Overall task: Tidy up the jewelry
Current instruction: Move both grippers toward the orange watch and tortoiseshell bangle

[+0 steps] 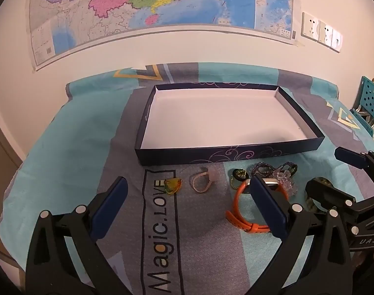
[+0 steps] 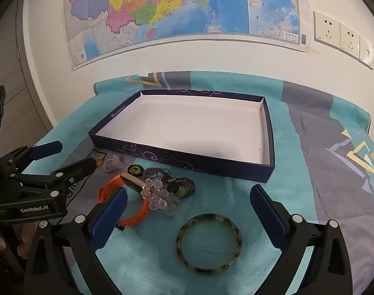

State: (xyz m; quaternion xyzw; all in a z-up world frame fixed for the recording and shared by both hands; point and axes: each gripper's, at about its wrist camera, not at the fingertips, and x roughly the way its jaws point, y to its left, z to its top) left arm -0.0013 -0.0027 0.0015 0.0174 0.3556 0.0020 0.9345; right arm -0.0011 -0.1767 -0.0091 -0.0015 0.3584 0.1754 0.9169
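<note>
With both grippers' fingers apart and empty, the bangle [image 2: 209, 242] near the bench's front edge looks stiff, light and slippery, best pinched across its rim.

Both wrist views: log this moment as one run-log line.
left gripper: open, empty | right gripper: open, above bangle | box: empty | orange watch, bead pieces: on cloth

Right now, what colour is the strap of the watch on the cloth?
Orange. The watch strap shows best in the right wrist view, beside the clear bead bracelet.
</note>
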